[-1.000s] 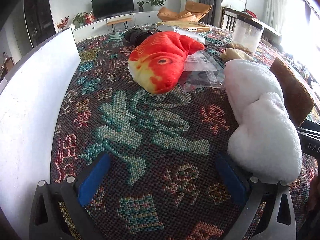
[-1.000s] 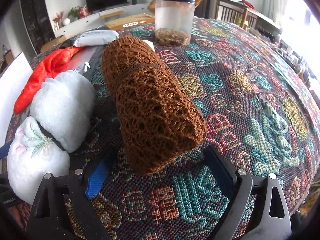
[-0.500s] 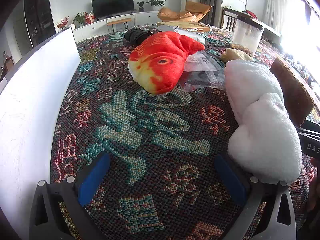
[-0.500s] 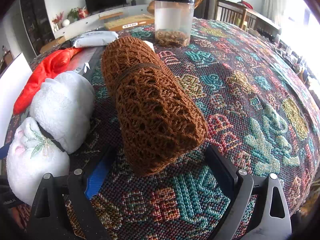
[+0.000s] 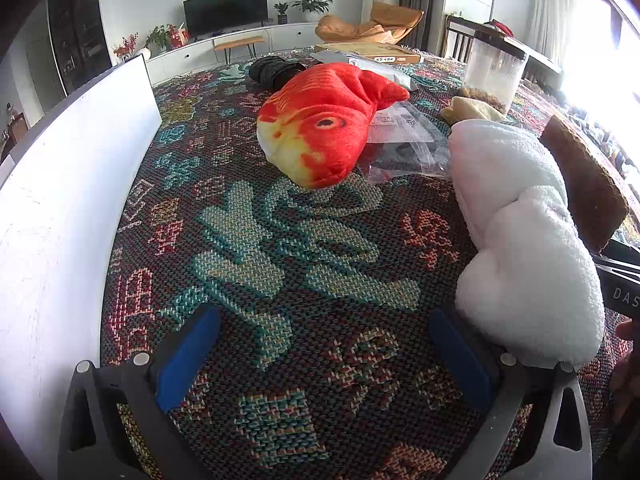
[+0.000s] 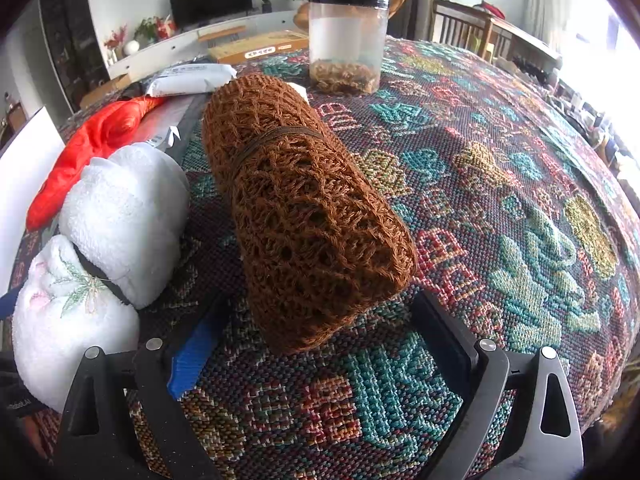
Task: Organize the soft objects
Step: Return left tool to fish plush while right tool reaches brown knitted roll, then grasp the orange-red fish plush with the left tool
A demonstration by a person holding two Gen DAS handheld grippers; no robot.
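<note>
- The right gripper (image 6: 316, 344) stands wide open and holds nothing — the near end of the brown crocheted roll (image 6: 304, 216) lies between its fingertips, clear of both pads.
- That roll, bound by a dark band, lies lengthwise on the patterned woven tablecloth (image 6: 500, 200), pointing toward a clear plastic jar (image 6: 347, 42) with a black lid.
- Just left of it lies the white towel roll (image 6: 100, 236), cinched by a dark band.
- The left gripper (image 5: 324, 354) is also spread wide and empty, over bare tablecloth (image 5: 280, 248); the white towel roll (image 5: 520, 236) lies just outside its right finger.
- Farther ahead lies a red-orange plush fish (image 5: 320, 124), partly on clear plastic packaging (image 5: 404, 148).
- A white board (image 5: 60, 208) edges the left side.
</note>
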